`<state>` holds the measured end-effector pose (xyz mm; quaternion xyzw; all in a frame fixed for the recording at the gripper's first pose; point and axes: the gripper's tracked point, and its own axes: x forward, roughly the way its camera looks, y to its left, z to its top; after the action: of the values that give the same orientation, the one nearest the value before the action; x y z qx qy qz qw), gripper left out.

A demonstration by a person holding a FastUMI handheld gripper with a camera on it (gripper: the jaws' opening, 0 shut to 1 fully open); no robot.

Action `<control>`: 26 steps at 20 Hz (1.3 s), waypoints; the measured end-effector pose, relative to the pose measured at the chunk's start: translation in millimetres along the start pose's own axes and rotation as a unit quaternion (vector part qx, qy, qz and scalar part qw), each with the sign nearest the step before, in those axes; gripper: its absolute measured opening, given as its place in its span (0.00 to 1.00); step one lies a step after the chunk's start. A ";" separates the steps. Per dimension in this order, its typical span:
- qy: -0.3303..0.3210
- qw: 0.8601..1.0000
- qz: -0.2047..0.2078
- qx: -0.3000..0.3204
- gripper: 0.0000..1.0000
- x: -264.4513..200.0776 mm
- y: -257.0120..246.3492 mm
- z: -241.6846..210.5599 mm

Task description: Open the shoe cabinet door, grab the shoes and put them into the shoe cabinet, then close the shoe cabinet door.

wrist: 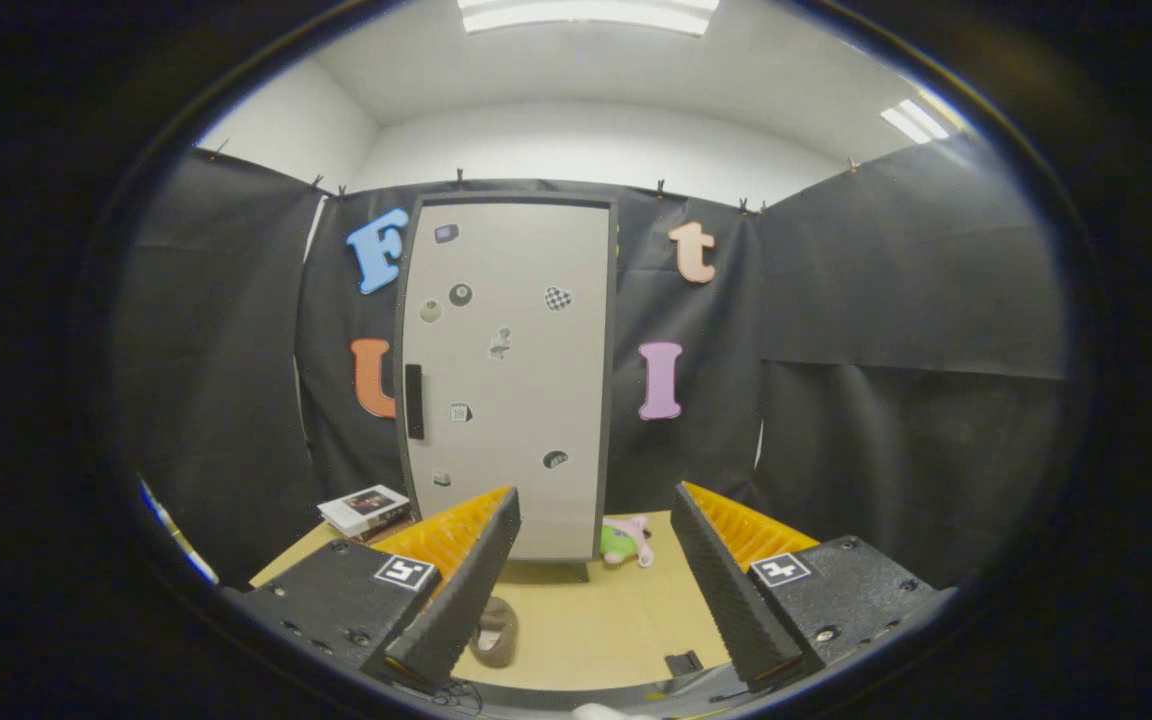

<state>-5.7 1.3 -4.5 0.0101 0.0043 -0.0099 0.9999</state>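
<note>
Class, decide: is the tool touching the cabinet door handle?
Apart. The gripper view shows the tool open, and the cabinet door handle lies well beyond its fingers across bare floor.

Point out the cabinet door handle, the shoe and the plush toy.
Door handle (414, 401), gripper view: middle of the dark vertical bar.
Shoe (496, 630), gripper view: its upper, beside one open finger.
Plush toy (624, 541), gripper view: its body, by the cabinet's foot.

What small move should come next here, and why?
Probably carry the hand-held gripper forward toward the dark handle on the shoe cabinet door. The door looks shut, the fingers are open and hold nothing, and the shoe lies on the floor between them.
</note>
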 end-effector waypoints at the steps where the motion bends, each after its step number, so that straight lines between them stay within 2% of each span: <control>1: 0.000 1.000 0.001 0.002 0.99 1.4 2.8 0.4; 3: -0.002 1.000 0.010 0.009 0.99 4.7 14.0 3.2; 7: -0.008 1.000 0.004 -0.005 1.00 18.0 31.7 8.2; 12: -0.003 0.999 0.033 0.006 1.00 55.5 83.9 2.8; 21: 0.015 0.993 0.116 0.018 1.00 187.1 210.8 -0.7; 26: 0.023 0.989 0.143 0.010 1.00 263.9 265.8 -1.9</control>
<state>263.4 261.8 -3.4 0.0210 0.0257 0.1330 0.9906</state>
